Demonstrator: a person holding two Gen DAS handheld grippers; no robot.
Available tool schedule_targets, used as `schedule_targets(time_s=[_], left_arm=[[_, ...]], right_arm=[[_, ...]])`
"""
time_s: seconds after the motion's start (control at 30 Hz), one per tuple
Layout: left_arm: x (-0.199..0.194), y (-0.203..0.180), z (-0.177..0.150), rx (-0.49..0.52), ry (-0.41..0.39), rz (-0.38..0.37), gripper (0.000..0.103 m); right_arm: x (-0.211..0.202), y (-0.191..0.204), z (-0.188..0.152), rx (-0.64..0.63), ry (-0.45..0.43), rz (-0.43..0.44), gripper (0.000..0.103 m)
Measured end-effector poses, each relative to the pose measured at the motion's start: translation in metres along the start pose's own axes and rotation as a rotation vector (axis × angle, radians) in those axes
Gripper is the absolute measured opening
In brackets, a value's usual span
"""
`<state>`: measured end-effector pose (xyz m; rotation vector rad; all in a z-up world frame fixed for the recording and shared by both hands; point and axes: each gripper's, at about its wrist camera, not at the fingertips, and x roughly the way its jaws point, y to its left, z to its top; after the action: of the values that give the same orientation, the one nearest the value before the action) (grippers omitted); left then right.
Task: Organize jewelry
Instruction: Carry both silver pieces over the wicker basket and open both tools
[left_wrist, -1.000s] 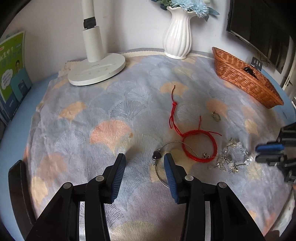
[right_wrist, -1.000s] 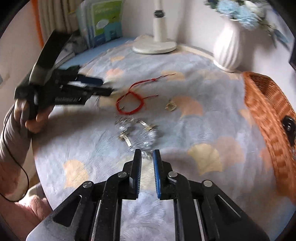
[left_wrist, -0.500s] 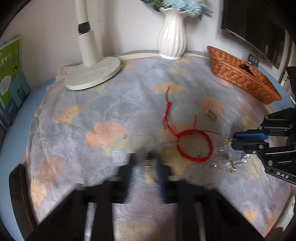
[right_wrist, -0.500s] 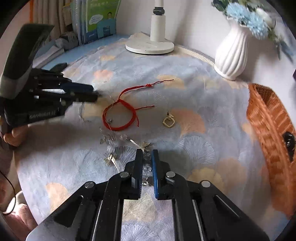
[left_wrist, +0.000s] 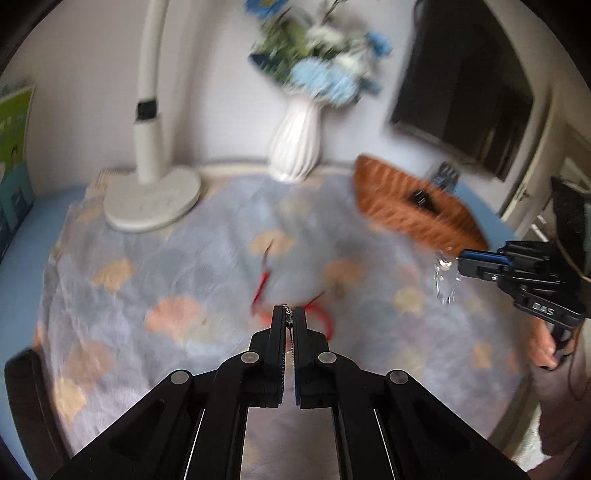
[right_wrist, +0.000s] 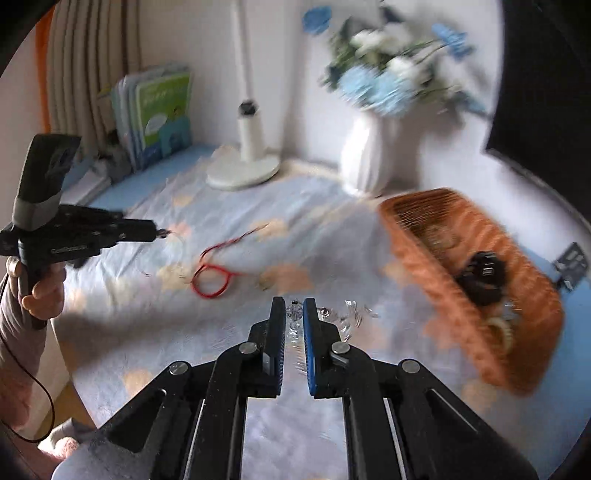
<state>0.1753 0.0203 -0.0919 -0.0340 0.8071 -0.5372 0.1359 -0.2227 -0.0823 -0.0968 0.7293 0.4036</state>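
Observation:
My left gripper (left_wrist: 289, 318) is shut on a thin silver necklace (right_wrist: 176, 240) and holds it above the cloth; its dark pendant shows between the tips. My right gripper (right_wrist: 294, 314) is shut on a crystal silver bracelet (left_wrist: 445, 278), which dangles from its tips above the cloth, near the wicker basket (right_wrist: 524, 295). A red string bracelet (right_wrist: 212, 280) lies on the patterned cloth (right_wrist: 155, 332) between the two grippers. A small gold charm (right_wrist: 264, 284) lies to its right, blurred. The basket also shows in the left wrist view (left_wrist: 391, 210), with dark jewelry in it.
A white lamp base (left_wrist: 151, 203) and a white vase of blue flowers (left_wrist: 295, 147) stand at the back of the table. Books (right_wrist: 159, 114) lean at the far left. A dark screen (left_wrist: 461, 85) hangs behind the basket.
Both grippers closed on jewelry and lifted: the left took the silver necklace, the right took the crystal bracelet. Both have risen from the cloth, the right toward the basket.

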Motion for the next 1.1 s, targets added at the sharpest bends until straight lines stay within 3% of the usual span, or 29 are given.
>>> schedule_targets(time_s=[0.23, 0.53, 0.8, 1.0, 1.1], left_arm=[[-0.009, -0.04, 0.041, 0.072, -0.055, -0.069, 0.003], [0.024, -0.122, 0.113, 0.219, -0.099, -0.136, 0.003], [0.094, -0.17, 0.177, 0.236, -0.102, -0.204, 0.003], [0.164, -0.184, 0.187, 0.219, -0.074, -0.178, 0.003], [0.192, -0.183, 0.188, 0.206, -0.052, -0.18, 0.003]], right_arm=[[-0.048, -0.051, 0.007, 0.097, -0.099, -0.06, 0.01], [-0.078, -0.127, 0.019, 0.235, -0.207, -0.157, 0.01], [-0.052, -0.203, 0.032, 0.414, -0.231, -0.191, 0.01], [-0.019, -0.233, 0.021, 0.46, -0.188, -0.309, 0.01], [-0.002, -0.254, 0.01, 0.508, -0.162, -0.284, 0.01]])
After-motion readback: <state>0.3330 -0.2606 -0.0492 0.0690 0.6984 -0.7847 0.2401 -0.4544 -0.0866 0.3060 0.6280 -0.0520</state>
